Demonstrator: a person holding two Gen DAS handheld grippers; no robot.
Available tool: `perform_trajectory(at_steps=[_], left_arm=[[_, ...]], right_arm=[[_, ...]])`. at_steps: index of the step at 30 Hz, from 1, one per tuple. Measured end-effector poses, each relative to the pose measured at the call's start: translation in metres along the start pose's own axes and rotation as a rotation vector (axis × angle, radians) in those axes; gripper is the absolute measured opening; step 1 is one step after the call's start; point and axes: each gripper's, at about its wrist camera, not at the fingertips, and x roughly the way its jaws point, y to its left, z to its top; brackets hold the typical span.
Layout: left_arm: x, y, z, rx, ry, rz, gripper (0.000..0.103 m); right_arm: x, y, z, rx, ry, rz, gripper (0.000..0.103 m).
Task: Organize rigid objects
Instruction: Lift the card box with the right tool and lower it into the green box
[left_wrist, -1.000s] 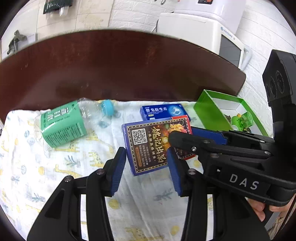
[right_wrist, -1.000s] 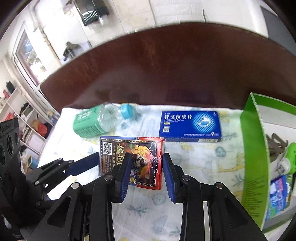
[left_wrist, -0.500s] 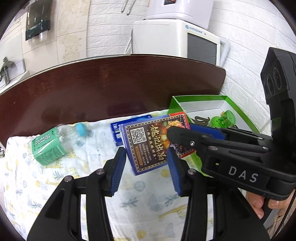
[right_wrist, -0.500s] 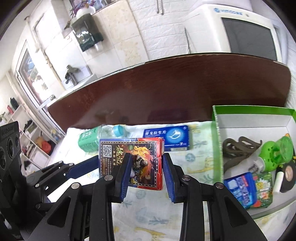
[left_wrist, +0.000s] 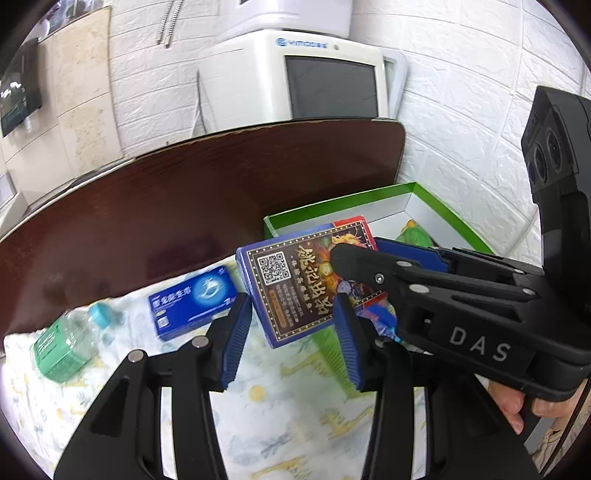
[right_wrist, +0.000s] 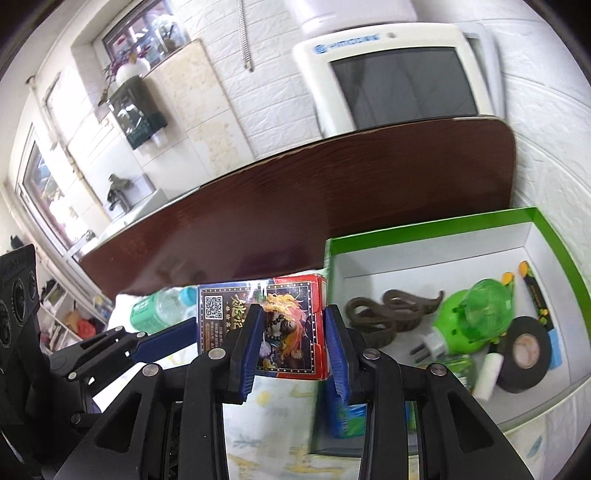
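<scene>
1. Right wrist view: the right gripper (right_wrist: 291, 341) is squeezing the card box (right_wrist: 264, 325), now lifted off the cloth to beside the green box (right_wrist: 554, 236).
2. Left gripper (left_wrist: 291, 334) is hanging loose, holding nothing.
3. Dropping it in is probably next.

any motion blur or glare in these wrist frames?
Left wrist: the bottle and cloth are smeared at the left, while the card box in the right gripper reads sharp. Right wrist: items in the green tray look soft, the windows at left are blown out, and there is heavy fisheye bending in both.
</scene>
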Motion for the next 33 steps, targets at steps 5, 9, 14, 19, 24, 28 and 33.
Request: perform_trajectory(at_steps=[5,9,14,19,24,28,33], left_arm=[[0.016,-0.017,0.018,0.024,0.002,-0.035,0.043],[0.025,-0.025,0.029,0.028,0.005,-0.054,0.043],[0.042,-0.028,0.038,0.026,0.035,-0.055,0.043],[0.059,-0.028,0.042,0.024,0.066,-0.045,0.043],[0.070,-0.025,0.042,0.001,0.083,-0.053,0.043],[0.078,-0.022,0.043,-0.012,0.099,-0.052,0.043],[0.084,-0.018,0.041,-0.028,0.113,-0.053,0.044]], right_arm=[[-0.009,-0.027,0.011,0.033,-0.030,-0.020,0.035],[-0.012,-0.045,0.023,0.054,-0.047,-0.043,0.035],[-0.006,-0.060,0.032,0.060,-0.046,-0.054,0.035],[0.007,-0.073,0.037,0.079,-0.021,-0.062,0.035],[0.020,-0.081,0.037,0.102,0.001,-0.063,0.035],[0.027,-0.085,0.039,0.108,0.011,-0.072,0.035],[0.034,-0.086,0.041,0.111,0.026,-0.082,0.035]])
